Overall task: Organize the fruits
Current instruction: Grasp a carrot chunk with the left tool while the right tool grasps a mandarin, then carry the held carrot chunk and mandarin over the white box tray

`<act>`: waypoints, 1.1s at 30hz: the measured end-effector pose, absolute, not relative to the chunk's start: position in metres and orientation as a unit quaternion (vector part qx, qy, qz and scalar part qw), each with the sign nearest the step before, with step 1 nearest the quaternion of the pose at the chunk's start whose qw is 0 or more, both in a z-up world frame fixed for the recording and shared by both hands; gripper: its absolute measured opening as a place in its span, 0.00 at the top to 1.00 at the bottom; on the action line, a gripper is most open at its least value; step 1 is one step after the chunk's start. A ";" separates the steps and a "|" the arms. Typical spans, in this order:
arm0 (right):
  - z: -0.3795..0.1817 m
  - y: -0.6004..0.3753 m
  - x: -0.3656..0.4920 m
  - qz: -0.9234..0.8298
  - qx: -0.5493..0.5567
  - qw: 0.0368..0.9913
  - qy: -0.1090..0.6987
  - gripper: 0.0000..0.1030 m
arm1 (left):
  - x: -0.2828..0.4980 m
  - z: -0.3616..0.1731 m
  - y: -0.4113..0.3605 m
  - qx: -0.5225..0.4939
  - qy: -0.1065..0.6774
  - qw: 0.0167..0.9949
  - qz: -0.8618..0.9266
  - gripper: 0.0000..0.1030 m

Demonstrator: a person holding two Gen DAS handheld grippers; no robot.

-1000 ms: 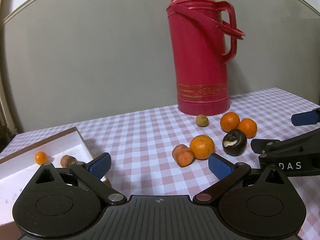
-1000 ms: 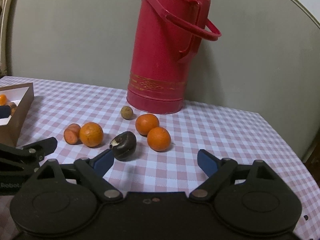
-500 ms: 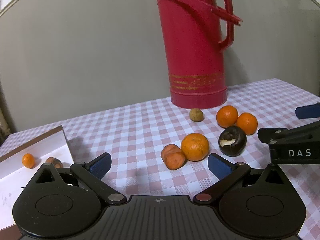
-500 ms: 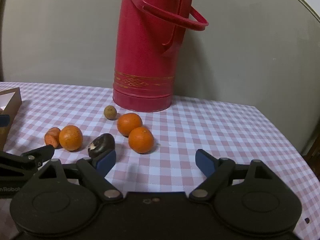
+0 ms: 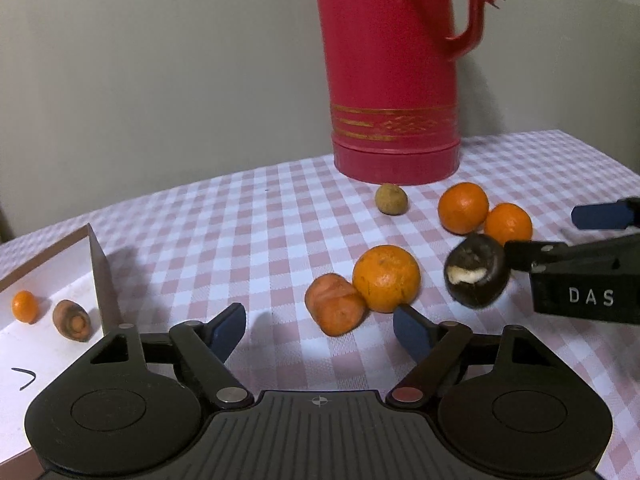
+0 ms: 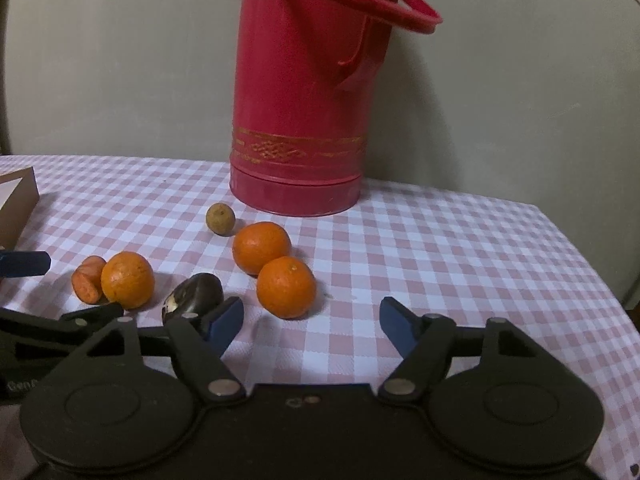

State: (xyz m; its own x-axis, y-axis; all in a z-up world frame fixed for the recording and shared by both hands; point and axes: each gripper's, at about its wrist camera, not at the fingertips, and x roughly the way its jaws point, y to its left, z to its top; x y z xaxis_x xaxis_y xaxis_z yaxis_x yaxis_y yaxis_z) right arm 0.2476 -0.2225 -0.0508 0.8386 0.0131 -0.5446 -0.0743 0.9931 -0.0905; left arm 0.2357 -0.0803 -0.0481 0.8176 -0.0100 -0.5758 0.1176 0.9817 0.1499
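Both grippers stand over the checked tablecloth (image 6: 420, 240), angled down toward the loose fruit. The left gripper (image 5: 320, 326) is spread with nothing between its blue pads (image 5: 228, 326); its jaws have just been closing. Directly ahead of its gap lies a carrot stub (image 5: 336, 309), touching an orange (image 5: 386, 278) just beyond and to the right of it. The right gripper (image 6: 312, 322) is likewise spread and empty, its jaws also having just been closing; a second orange (image 6: 286, 286) sits just ahead of its gap, touching a third orange (image 6: 261, 247) behind it. A dark fruit with a pale split (image 6: 194, 297) lies against the outer side of the right gripper's left finger, not between the jaws. A small brown fruit (image 6: 220, 219) rests farther ahead, near the base of the red thermos (image 6: 298, 120). The box (image 5: 100, 280) sits to the left of the left gripper and already holds a small orange fruit (image 5: 25, 306) and a carrot piece (image 5: 72, 319). Handling judgement: the oranges are probably light, round and slightly yielding, so they can roll away from a one-sided push; take each across its widest middle, pads on opposite sides, with moderate pressure. The carrot stub is likely stiff and stable; grip it across its shorter width. Because each target touches a neighbour, closing may nudge the adjacent fruit. The dark fruit appears cracked and possibly soft; treat it gently.
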 end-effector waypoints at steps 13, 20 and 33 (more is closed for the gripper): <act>-0.059 -0.219 0.278 0.061 -0.029 0.949 0.308 0.70 | 0.251 -0.048 -0.080 0.080 0.298 0.951 -0.030 0.73; -0.058 -0.222 0.275 0.061 -0.018 0.949 0.308 0.73 | 0.243 -0.045 -0.079 0.078 0.283 0.955 -0.032 0.75; -0.047 -0.234 0.246 0.044 -0.014 0.954 0.297 0.74 | 0.205 -0.036 -0.082 0.089 0.251 0.963 -0.045 0.75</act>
State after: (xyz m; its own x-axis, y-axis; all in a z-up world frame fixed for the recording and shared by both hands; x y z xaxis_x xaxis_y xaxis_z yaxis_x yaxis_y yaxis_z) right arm 0.2460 -0.2345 -0.0473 0.8194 0.0755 -0.5682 -0.0927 0.9957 -0.0014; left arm 0.2049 -0.0818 -0.0362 0.8702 -0.0427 -0.4908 0.1317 0.9801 0.1483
